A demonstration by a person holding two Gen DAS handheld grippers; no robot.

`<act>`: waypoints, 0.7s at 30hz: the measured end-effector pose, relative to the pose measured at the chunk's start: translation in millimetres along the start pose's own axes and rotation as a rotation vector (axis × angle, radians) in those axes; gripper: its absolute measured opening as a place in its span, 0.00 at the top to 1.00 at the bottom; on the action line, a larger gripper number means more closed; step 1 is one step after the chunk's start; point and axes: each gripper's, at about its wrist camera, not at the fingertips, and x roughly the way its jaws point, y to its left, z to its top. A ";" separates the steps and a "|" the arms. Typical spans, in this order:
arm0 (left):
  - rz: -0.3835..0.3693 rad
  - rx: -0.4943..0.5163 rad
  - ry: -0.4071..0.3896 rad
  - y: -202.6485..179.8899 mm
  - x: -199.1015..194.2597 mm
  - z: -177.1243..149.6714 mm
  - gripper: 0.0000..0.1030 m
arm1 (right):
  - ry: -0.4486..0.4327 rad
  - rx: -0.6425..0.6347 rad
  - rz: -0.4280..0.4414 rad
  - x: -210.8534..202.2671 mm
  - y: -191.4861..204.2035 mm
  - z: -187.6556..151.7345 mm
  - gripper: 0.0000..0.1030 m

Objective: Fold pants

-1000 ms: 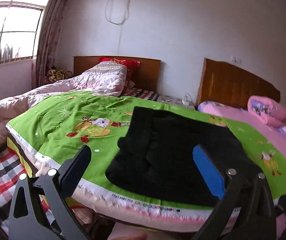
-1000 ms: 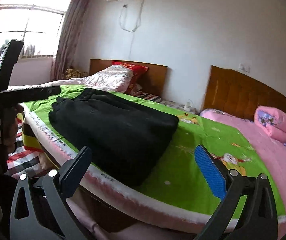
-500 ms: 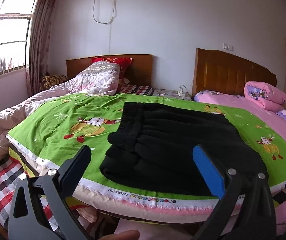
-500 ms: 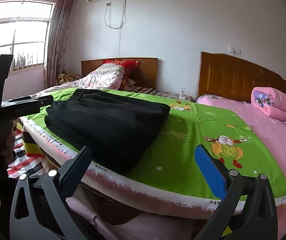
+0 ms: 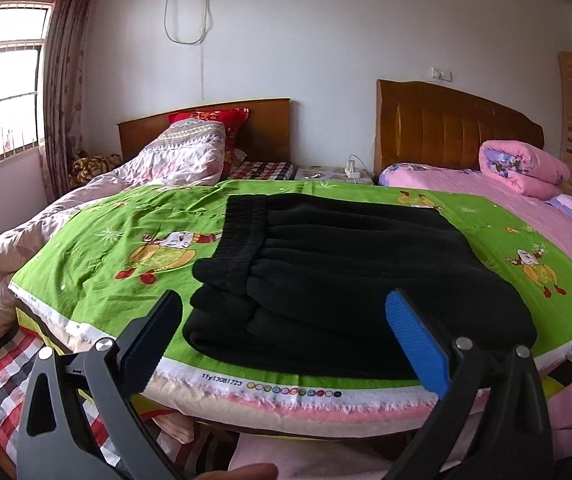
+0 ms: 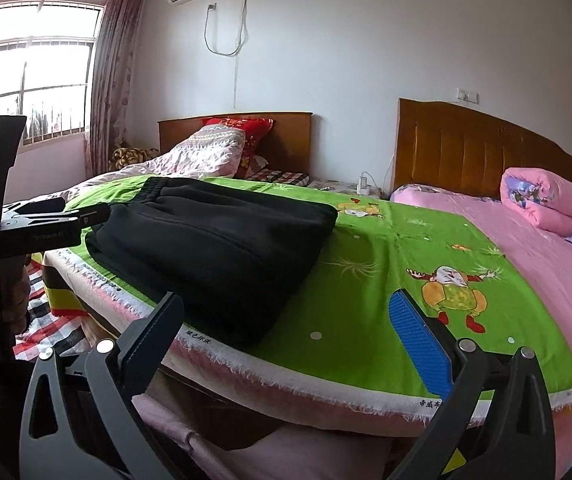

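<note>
i see the green cartoon-print bedsheet (image 5: 117, 236) spread over the bed, the folded black fleece pants (image 5: 350, 272) lying on it near its front edge, then my left gripper (image 5: 286, 340) and right gripper (image 6: 286, 340), both spread wide, holding nothing

Bare green sheet (image 6: 370, 280) right of the folded black pants (image 6: 221, 248); pink quilt roll (image 6: 546, 200) far back.
</note>
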 end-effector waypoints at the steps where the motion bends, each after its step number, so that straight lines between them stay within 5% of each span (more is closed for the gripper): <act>1: -0.004 0.003 -0.001 -0.9 0.0 0.0 0.01 | 0.000 0.002 -0.001 0.1 -0.3 0.0 0.04; 21: -0.010 0.021 -0.004 -5.7 0.6 0.8 0.01 | 0.006 0.011 0.002 1.6 -2.5 1.0 0.04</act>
